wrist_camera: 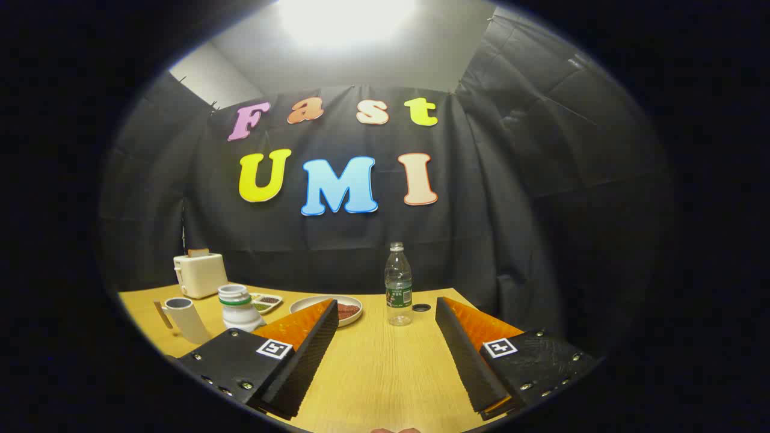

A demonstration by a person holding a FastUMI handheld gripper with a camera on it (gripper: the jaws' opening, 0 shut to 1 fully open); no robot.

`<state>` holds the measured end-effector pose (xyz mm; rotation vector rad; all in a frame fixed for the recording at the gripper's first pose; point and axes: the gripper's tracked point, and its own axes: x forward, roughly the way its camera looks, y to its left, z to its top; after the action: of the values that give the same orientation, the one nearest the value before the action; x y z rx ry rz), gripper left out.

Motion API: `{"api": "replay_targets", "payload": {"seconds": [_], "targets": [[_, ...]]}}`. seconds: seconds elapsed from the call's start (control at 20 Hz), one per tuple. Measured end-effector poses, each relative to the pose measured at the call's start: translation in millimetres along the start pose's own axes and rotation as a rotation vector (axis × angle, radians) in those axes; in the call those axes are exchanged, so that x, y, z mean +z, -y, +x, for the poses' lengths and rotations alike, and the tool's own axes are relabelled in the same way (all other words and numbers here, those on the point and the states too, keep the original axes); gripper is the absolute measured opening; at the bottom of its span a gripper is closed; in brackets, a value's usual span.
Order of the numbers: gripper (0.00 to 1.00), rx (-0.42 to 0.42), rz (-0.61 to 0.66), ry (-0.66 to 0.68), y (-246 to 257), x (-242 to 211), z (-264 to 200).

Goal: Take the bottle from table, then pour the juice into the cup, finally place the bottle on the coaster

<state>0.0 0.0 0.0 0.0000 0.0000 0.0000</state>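
Black cloth hangs behind a pale wooden tabletop (385,373). Far off past the tool's left finger sits a cream toaster (200,273). Nearer are a grey cup with a handle (182,317) and a white jar with a green band (238,307), then a small dish of seeds (266,301). A white plate of dark red food (344,309) is partly hidden behind the left finger. The tool (385,325) is wide open and holds nothing. The clear plastic bottle with a green label (398,284) stands straight up, just ahead of the gap between the fingers, closer to the right one. A small dark round thing (421,307) lies beside the bottle; I think it is the coaster, but it is too small to tell. I cannot see how much juice is inside.
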Motion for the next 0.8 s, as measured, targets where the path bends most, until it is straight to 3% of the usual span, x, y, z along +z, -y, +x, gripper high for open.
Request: {"api": "replay_targets", "payload": {"seconds": [0.3,0.8], "targets": [[0.99,0.032,-0.016,-0.009,-47,7,-36],[1.0,0.147,-0.029,-0.082,-112,-35,-51]]}}
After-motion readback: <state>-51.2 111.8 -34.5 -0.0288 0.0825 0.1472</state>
